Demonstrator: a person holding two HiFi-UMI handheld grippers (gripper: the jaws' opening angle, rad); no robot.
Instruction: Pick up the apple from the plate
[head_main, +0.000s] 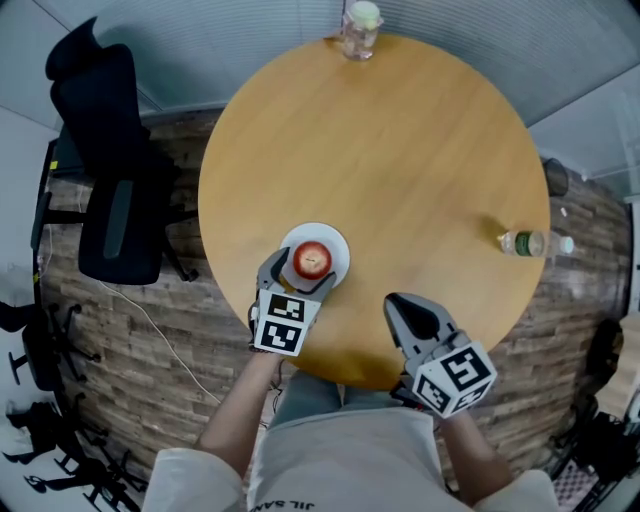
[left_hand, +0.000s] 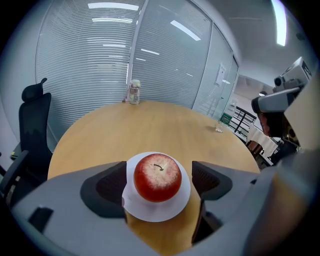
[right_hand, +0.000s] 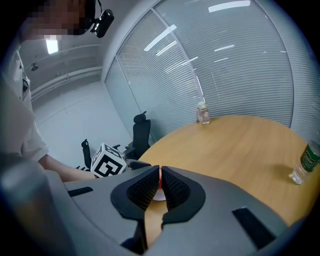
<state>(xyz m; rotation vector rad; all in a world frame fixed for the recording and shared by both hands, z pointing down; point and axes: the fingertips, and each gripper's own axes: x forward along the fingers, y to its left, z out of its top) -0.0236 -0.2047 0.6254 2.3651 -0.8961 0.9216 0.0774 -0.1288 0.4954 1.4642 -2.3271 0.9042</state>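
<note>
A red apple (head_main: 312, 259) (left_hand: 158, 177) sits on a small white plate (head_main: 337, 243) (left_hand: 161, 213) near the front edge of the round wooden table (head_main: 400, 150). My left gripper (head_main: 303, 272) (left_hand: 159, 186) is open, one jaw on each side of the apple, and a thin gap shows between each pad and the fruit. My right gripper (head_main: 397, 303) (right_hand: 160, 183) hovers over the table's front edge to the right of the plate. Its jaws are shut with nothing between them. In the right gripper view only a sliver of the apple and plate shows past the closed pads.
A clear jar (head_main: 360, 28) (left_hand: 134, 92) (right_hand: 203, 114) stands at the table's far edge. A plastic water bottle (head_main: 530, 243) (right_hand: 306, 162) is near the right rim. A black office chair (head_main: 110, 200) stands left of the table on the brick-patterned floor.
</note>
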